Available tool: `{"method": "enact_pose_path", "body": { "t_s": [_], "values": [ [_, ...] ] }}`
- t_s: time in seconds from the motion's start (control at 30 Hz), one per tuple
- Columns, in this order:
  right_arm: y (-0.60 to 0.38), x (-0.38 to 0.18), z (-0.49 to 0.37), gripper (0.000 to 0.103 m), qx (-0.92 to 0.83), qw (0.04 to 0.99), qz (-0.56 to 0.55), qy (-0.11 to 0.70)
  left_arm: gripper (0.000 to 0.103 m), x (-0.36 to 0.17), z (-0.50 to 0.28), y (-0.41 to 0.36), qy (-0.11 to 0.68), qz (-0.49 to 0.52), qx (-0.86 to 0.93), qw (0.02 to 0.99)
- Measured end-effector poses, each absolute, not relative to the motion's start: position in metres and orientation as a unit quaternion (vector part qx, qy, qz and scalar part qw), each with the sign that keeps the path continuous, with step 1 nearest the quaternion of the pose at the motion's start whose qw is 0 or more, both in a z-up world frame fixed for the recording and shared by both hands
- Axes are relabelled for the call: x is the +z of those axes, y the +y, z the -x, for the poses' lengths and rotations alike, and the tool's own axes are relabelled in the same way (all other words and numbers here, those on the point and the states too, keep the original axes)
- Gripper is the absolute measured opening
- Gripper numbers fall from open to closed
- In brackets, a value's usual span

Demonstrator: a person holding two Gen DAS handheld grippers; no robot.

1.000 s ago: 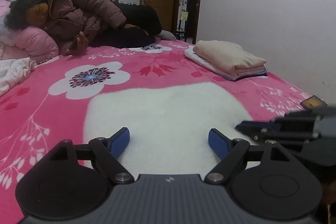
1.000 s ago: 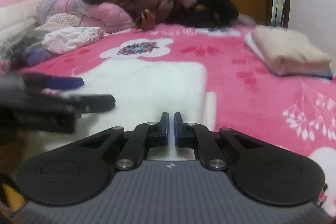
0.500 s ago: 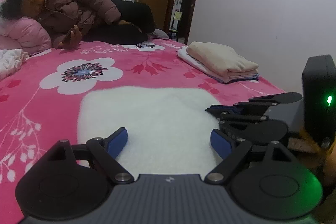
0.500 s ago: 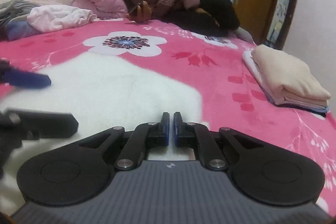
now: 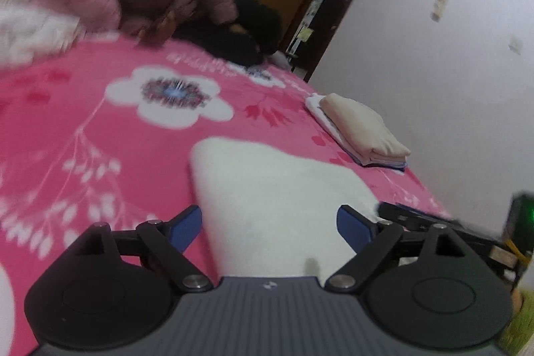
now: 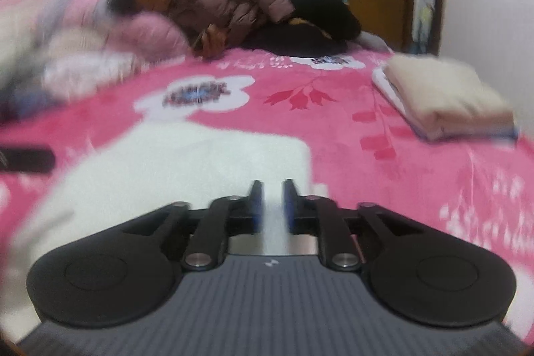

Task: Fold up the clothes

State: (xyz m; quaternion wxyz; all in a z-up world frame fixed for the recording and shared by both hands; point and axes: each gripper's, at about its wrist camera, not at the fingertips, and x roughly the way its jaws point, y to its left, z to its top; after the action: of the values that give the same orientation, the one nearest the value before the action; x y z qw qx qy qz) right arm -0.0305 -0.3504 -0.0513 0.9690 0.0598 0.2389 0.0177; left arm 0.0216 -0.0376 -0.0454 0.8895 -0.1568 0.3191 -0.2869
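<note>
Here, in the left wrist view, the left gripper (image 5: pixel 269 224) gapes wide with nothing held, above the near edge of the white fleece garment (image 5: pixel 283 189) spread on the pink floral blanket (image 5: pixel 100 139). In the right wrist view, the right gripper (image 6: pixel 272 206) has just been parting its jaws; only white fleece shows behind the narrow gap, ungripped.
</note>
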Motion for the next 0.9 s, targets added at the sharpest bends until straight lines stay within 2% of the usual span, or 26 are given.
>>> {"method": "enact_pose_path", "body": {
  "t_s": [0.03,0.07,0.2,0.3,0.9],
  "values": [
    [-0.358,-0.05,0.039,0.065,0.009,0.967,-0.092,0.236,0.089,-0.05,-0.026,-0.032,0.332,0.174,-0.292,0.88],
    [-0.365,-0.049,0.047,0.068,0.004,0.964,-0.122,0.235,0.089,-0.055,-0.03,-0.028,0.348,0.192,-0.299,0.868],
    [-0.388,-0.061,0.069,0.071,0.02,0.937,-0.242,0.25,0.089,-0.071,-0.04,-0.021,0.39,0.241,-0.321,0.829],
    [-0.394,-0.072,0.075,0.076,0.023,0.919,-0.295,0.26,0.089,-0.076,-0.04,-0.027,0.406,0.24,-0.326,0.82],
    [-0.404,-0.097,0.065,0.083,0.084,0.877,-0.354,0.314,0.092,-0.098,-0.062,-0.054,0.463,0.241,-0.341,0.782]
  ]
}}
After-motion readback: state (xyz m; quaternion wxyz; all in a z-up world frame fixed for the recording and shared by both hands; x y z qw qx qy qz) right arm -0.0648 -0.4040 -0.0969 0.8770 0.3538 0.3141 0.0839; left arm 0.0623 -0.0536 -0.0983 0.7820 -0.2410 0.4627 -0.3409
